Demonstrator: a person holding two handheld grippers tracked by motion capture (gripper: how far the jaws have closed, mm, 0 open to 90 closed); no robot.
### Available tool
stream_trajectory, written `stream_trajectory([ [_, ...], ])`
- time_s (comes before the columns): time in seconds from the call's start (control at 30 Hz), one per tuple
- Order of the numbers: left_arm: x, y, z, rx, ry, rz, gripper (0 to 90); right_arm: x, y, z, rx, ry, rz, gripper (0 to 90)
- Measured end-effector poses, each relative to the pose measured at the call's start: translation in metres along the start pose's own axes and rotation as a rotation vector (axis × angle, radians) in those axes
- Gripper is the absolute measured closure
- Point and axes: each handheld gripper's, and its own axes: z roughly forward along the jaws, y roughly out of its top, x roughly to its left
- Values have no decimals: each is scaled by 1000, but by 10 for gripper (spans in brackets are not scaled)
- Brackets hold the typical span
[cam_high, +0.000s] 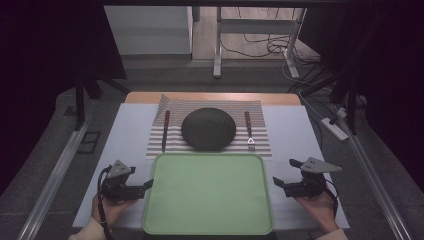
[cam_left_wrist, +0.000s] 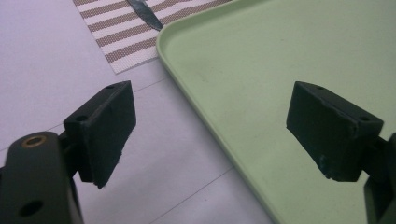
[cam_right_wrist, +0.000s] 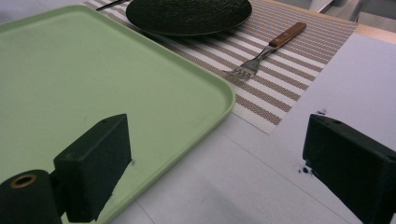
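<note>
A light green tray (cam_high: 208, 220) lies empty at the table's near edge. Behind it a striped placemat (cam_high: 257, 131) carries a black plate (cam_high: 208, 128), a knife (cam_high: 165, 131) on its left and a wooden-handled fork (cam_high: 248, 129) on its right. My left gripper (cam_high: 146, 185) hovers open at the tray's left rim (cam_left_wrist: 196, 107), one jaw over the table, the other over the tray. My right gripper (cam_high: 285, 175) stands open at the tray's right rim (cam_right_wrist: 224, 100), nothing between its jaws. The fork (cam_right_wrist: 268, 49) and plate (cam_right_wrist: 187, 14) lie ahead of it.
White paper (cam_high: 127, 150) covers the table around the placemat. Dark stands (cam_high: 80, 105) and a power strip (cam_high: 335, 127) flank the table. A desk frame with cables (cam_high: 260, 45) stands on the floor beyond the far edge.
</note>
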Motion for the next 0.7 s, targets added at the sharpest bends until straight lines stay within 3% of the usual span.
stream_trajectory([
  [0.7,-2,3,-3,-2,-1,15,168,0,-1,1,10,13,-5,80],
])
